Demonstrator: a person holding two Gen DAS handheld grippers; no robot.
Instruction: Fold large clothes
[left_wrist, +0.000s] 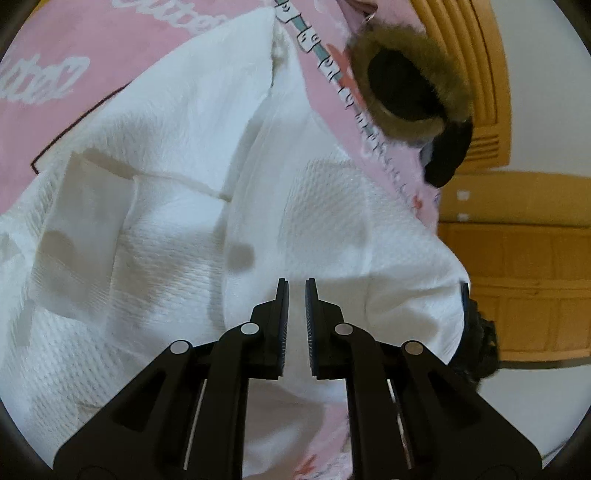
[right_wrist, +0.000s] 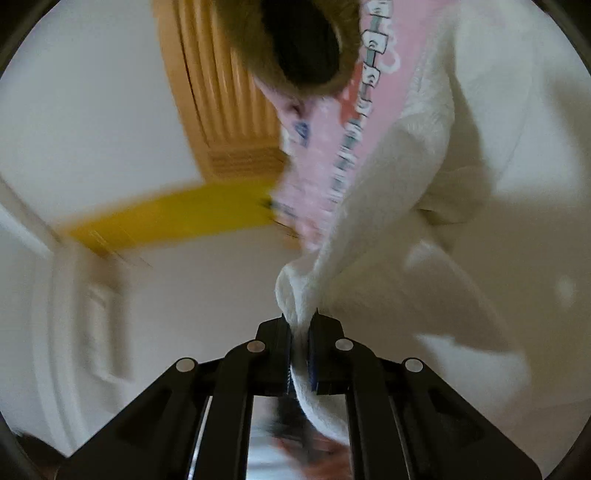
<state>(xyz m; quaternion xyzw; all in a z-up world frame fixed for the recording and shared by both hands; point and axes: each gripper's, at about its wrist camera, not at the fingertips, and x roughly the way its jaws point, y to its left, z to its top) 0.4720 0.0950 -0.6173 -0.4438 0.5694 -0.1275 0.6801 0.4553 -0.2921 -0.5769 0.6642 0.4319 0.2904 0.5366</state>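
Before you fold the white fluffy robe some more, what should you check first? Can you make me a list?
1. Right hand-held gripper pinching the white robe: ok, cloth sits between the pads.
2. Left hand-held gripper holding the robe: cannot tell; nearly closed, cloth behind it.
3. Robe lying on the pink blanket: ok.
4. Furry slipper clear of the robe: ok, beside it.
5. Robe smooth: not ok, bunched and creased.
6. Picture sharp: not ok, the right view is blurred.

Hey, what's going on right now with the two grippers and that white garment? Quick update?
Right gripper shut on white garment edge. Left gripper nearly shut over the garment; grip unclear. Fur-trimmed slipper on pink bedding nearby.
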